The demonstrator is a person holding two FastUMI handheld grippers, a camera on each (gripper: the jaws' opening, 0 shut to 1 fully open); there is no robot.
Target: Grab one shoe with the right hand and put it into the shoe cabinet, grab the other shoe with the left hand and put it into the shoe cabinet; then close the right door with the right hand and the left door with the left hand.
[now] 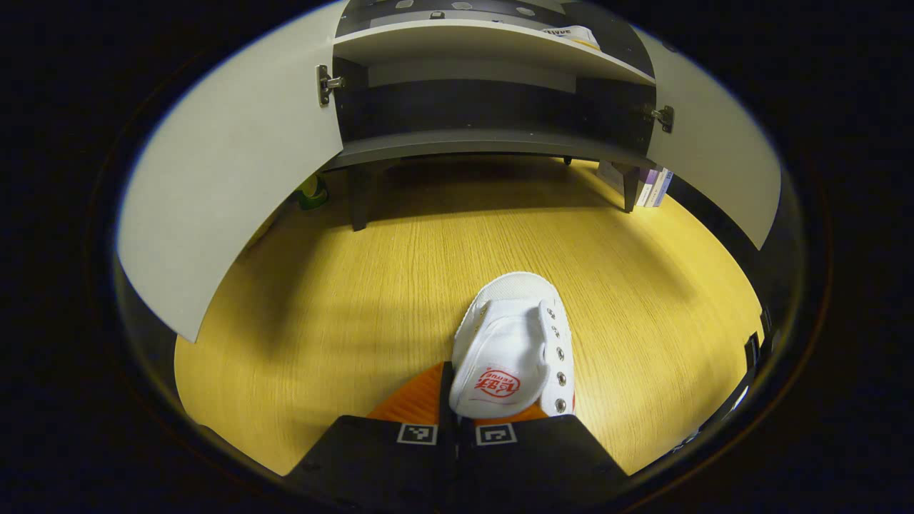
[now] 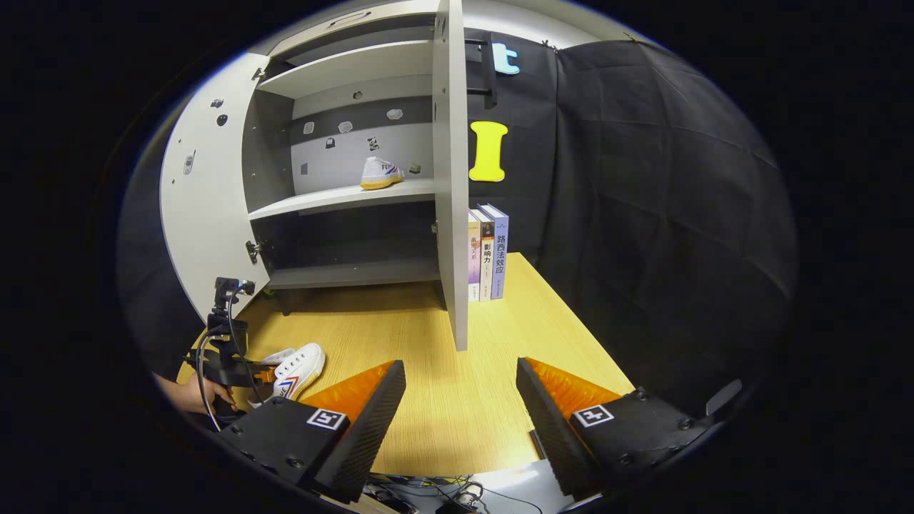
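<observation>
A small white canvas shoe [image 1: 514,346] lies on the yellow wooden surface [image 1: 343,300] directly in front of the left tongs [image 1: 457,410], its heel end toward them and its toe pointing at the open shoe cabinet [image 1: 471,135]; the left tongs look closed on the heel collar, with the shoe's tongue [image 1: 500,360] folded up between the fingers, though the fingertips are hidden under the fabric; in the right gripper view the same shoe [image 2: 296,368] sits at the near left of the surface with the left tongs [image 2: 246,371] and a hand [image 2: 193,392] at it; the right tongs [image 2: 460,407] hang empty with their fingers spread wide apart above the surface; the other shoe [image 2: 380,173] already rests on the cabinet's middle shelf [image 2: 335,200], and both doors, the left door [image 1: 235,185] and the right door [image 2: 451,171], stand open; three books [image 2: 488,253] stand beside the cabinet; the shoe looks light, with soft canvas that will crumple and a firmer rubber sole (the laceless upper may sag under its own weight); a hold on the stiffer heel rim seems likely to carry it level without slipping.
</observation>
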